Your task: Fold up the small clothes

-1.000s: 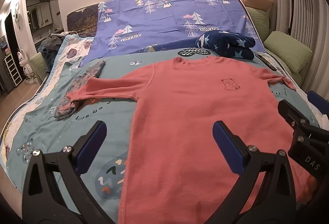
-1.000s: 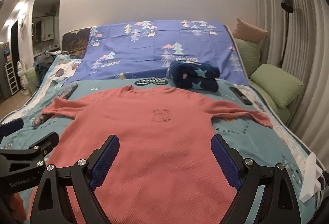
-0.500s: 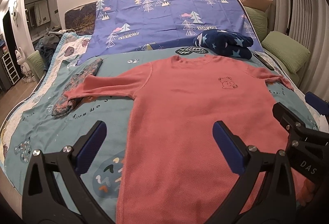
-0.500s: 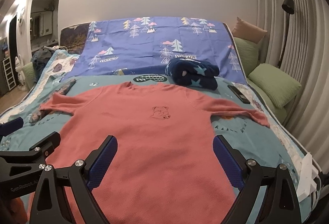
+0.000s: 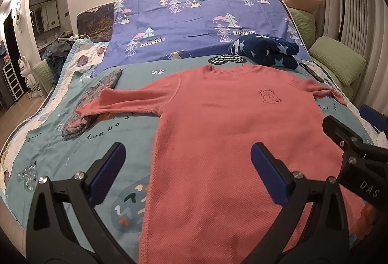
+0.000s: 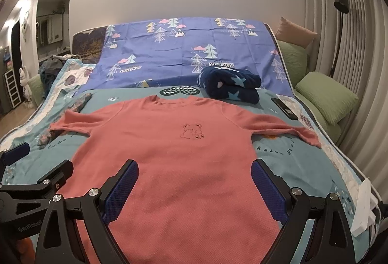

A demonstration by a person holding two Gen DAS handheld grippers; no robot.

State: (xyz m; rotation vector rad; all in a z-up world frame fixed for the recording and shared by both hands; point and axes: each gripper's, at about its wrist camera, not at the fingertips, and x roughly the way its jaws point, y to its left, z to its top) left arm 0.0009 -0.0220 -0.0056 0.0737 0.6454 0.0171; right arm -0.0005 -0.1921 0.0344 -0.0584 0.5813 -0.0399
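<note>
A coral long-sleeved shirt [image 5: 218, 133] with a small bear outline on the chest lies flat and face up on the teal bedspread [image 5: 72, 142], sleeves spread to both sides, and shows again in the right wrist view [image 6: 184, 162]. My left gripper [image 5: 188, 157] hovers open above the shirt's lower left edge, nothing between its blue pads. My right gripper [image 6: 195, 175] hangs open over the shirt's lower middle. Each gripper shows at the edge of the other's view. The hem is hidden below the frames.
A folded navy star blanket [image 6: 230, 88] sits beyond the collar. A patterned garment [image 5: 94, 103] lies under the left sleeve's cuff. A black remote [image 6: 283, 108] rests by the right sleeve. Green pillows [image 6: 327, 96] and a floor lamp [image 6: 339, 28] line the right side.
Both grippers have drawn back and risen slightly, so the shirt sits a little further off in each view. Both stay open. The shirt has not moved.
</note>
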